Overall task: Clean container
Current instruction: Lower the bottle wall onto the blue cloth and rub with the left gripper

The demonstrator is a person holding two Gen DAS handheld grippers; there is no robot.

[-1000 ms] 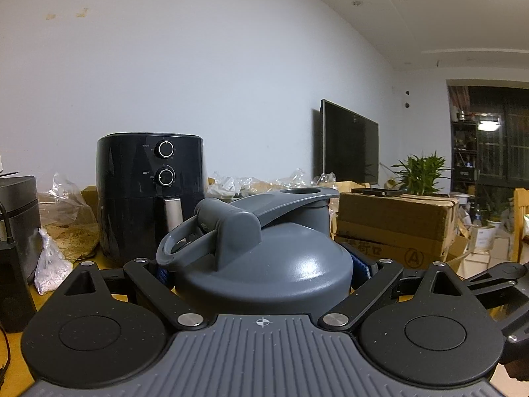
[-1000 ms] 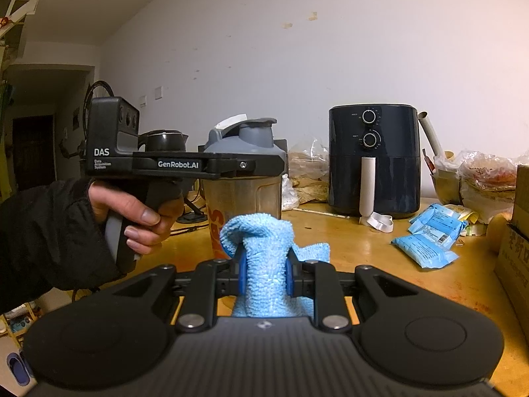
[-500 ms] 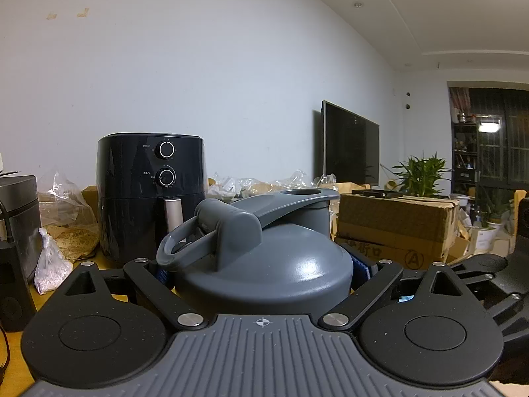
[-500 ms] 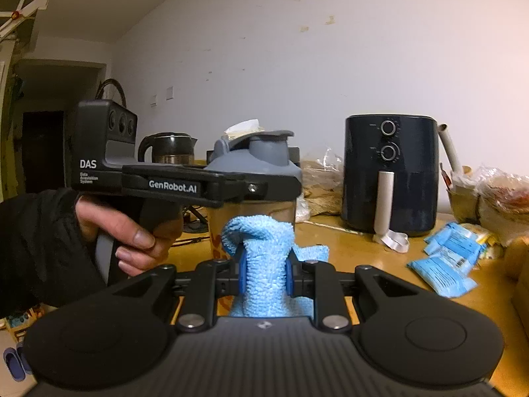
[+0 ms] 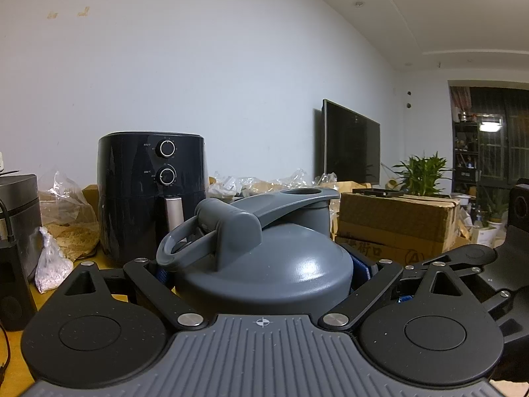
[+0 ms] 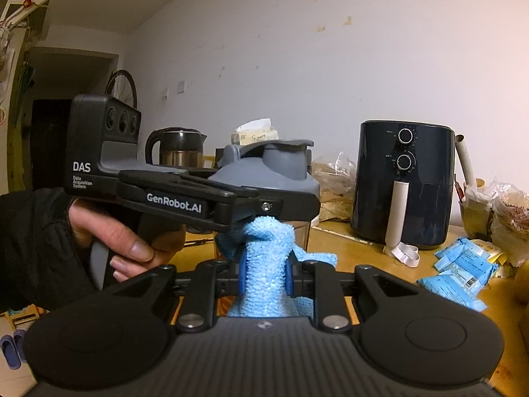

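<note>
Since a second ago the right tool (image 6: 263, 273) has swung closer to the bottle (image 6: 274, 178), so the left tool (image 6: 264, 208) and the hand (image 6: 125, 244) gripping it now loom larger in the right wrist view, and the fryer (image 6: 403, 182) has slid toward the right of that view. Its jaws have just been closing a little further, with the cloth (image 6: 264, 264) between them; the blue pads are clamped on the cloth, whose bunched top rises above them right in front of the bottle, just under the left tool.

From the left wrist view nothing has shifted: the left tool (image 5: 264, 268) is clamped on the bottle (image 5: 264, 264) just below its grey lid, a blue pad showing at each side. The lid's flip cap lies over the spout and its carry loop points toward the camera. The bottle stands upright over the wooden worktop (image 6: 363, 258), left of the fryer in the right wrist view.

Right of the fryer lie blue packets (image 6: 459, 274) on the worktop. Behind the bottle stands a kettle (image 6: 178, 149). In the left wrist view a cardboard box (image 5: 393, 228) sits right of the bottle.
</note>
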